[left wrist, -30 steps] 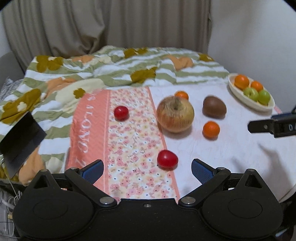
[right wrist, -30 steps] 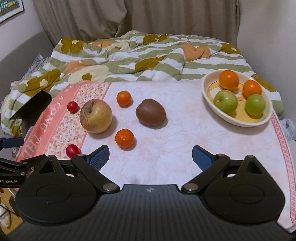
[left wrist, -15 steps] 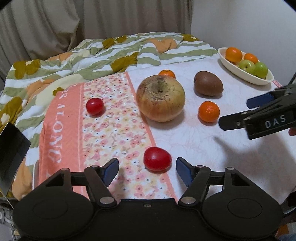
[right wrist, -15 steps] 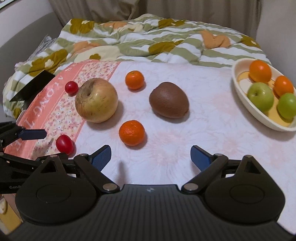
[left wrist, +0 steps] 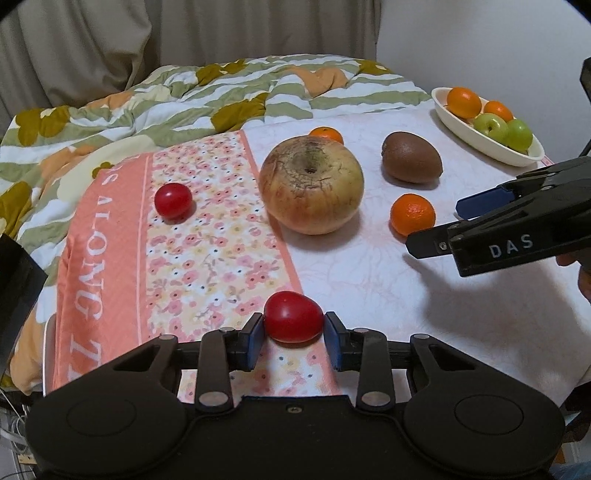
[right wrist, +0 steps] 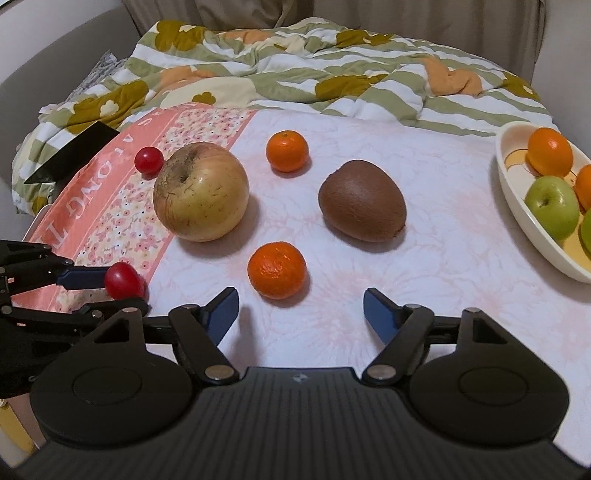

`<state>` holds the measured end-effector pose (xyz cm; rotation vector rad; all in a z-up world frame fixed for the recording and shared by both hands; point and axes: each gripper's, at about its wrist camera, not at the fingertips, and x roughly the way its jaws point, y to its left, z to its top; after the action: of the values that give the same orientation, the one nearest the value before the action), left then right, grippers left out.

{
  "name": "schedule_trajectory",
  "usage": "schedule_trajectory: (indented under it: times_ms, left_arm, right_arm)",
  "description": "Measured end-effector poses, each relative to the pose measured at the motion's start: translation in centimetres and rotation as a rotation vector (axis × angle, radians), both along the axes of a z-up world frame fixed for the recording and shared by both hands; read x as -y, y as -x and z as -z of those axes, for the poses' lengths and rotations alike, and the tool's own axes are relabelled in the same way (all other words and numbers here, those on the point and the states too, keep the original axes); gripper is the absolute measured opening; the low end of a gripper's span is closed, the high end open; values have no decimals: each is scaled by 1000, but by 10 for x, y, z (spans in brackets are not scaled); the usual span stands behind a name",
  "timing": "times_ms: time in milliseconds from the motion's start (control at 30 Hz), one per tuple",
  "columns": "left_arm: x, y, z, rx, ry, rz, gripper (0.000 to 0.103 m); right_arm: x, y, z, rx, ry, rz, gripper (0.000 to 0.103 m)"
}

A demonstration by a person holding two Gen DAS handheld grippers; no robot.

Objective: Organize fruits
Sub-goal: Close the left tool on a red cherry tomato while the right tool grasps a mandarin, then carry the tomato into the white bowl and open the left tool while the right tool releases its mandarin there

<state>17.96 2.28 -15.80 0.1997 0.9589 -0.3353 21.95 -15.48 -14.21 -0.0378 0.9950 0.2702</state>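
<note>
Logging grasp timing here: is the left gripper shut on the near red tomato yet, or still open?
Shut on it: the left gripper has both blue pads against the small red tomato, which still rests on the floral cloth.

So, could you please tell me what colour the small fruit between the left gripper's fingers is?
Glossy red. The small fruit shows best in the left wrist view.

A crumpled quilt (left wrist: 236, 92) in green and white stripes with olive and orange flowers lies at the back; beige curtains (left wrist: 192, 33) hang behind it; a flat black object (right wrist: 74, 153) rests at the left edge, partly on the quilt.
</note>
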Motion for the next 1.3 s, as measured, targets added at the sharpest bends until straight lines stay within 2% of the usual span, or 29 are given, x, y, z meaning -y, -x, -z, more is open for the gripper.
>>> schedule_trajectory:
  times_ms: [67, 367, 500, 700, 900, 1300]
  left_arm:
    - [-3, 1, 0, -3, 4, -11, 38]
    - [-12, 6, -1, -14, 23, -56, 38]
    - [-17, 9, -3, -20, 40, -85, 38]
    - [-26, 17, -10, -19, 65, -127, 38]
    - [-32, 32, -27, 2, 102, -162, 38]
    - [-12, 53, -68, 89, 158, -82, 38]
  right_arm:
    - [-1, -4, 2, -9, -1, 4, 81]
    - [-10, -13, 3, 10, 3, -28, 78]
    - [-16, -13, 1, 9, 7, -62, 51]
    - [-18, -4, -6, 12, 4, -66, 51]
    - [-10, 12, -26, 34, -15, -39, 51]
    - [23, 61, -71, 103, -15, 74, 51]
